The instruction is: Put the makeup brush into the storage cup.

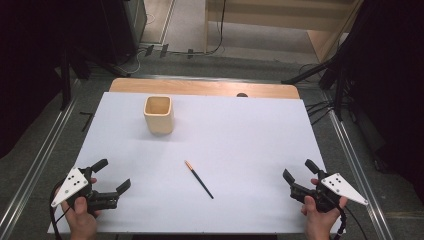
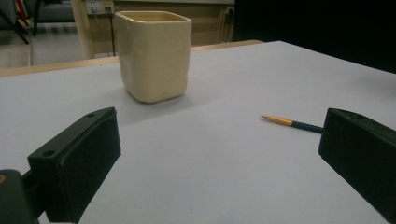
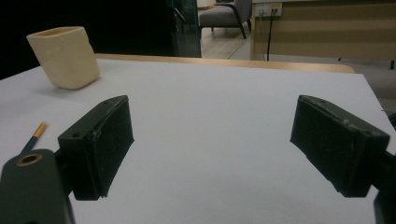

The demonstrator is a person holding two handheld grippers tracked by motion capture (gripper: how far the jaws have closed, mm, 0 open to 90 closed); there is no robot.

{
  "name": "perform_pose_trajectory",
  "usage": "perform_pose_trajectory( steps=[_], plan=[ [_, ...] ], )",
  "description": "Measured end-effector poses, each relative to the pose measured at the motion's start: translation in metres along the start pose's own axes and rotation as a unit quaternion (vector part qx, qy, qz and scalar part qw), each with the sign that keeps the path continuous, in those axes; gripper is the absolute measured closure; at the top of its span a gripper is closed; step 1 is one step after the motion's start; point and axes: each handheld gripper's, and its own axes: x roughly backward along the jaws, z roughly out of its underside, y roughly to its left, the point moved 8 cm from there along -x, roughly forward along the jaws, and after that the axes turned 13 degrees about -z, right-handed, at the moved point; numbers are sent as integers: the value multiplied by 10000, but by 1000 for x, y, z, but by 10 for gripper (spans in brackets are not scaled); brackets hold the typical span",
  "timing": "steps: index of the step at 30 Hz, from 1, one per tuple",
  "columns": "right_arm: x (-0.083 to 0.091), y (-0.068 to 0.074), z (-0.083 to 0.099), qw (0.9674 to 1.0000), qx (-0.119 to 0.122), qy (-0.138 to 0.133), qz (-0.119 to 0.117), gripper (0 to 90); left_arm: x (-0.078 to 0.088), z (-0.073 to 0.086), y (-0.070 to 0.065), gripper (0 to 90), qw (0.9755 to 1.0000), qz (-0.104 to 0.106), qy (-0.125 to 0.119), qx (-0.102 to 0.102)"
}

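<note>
while my left claw [image 1: 110,176] rests near the left front corner of the white counter [image 1: 250,130] with its jaws spread wide and nothing between them, the cream cup [image 1: 159,114] stands upright well ahead of it, toward the far edge. in the left gripper view that cup [image 2: 154,55] rises beyond my left jaw, square-mouthed and slightly dented along its walls; i judge it ceramic or the like, stiff, fairly heavy, and steady enough to take something dropped in

moving right, the pencil [image 1: 199,179] lies flat on the counter about midway between my two hands, well apart from both, its orange-gold end pointing toward the cup and its dark shaft running back toward me and to the right. in the left gripper view the pencil [image 2: 289,122] sits just past the inner edge of my right-hand jaw. i judge it light, stiff, thin and inclined to roll, so lying flush on the sheet it will be awkward to pinch; i would take it across the middle of the dark shaft, jaws straddling it from above

at the right front corner my right claw [image 1: 298,172] is also released, holding nothing; in its own view the pencil tip [image 3: 37,131] lies left of the left jaw, and the cup [image 3: 64,56] stands far off to the left
</note>
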Motion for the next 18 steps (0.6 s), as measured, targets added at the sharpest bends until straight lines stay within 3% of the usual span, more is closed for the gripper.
perform_pose_trajectory(
  steps=[10, 18],
  plan=[
    [-5, 9, -4, 9999, 69, 119, -2, 136, -1, 0, -2, 0, 10000, 7, 15, -35],
    [-19, 21, -10, 9987, 119, 389, -310, 149, -1, 0, -4, 0, 10000, 4, 22, -30]
  ],
)
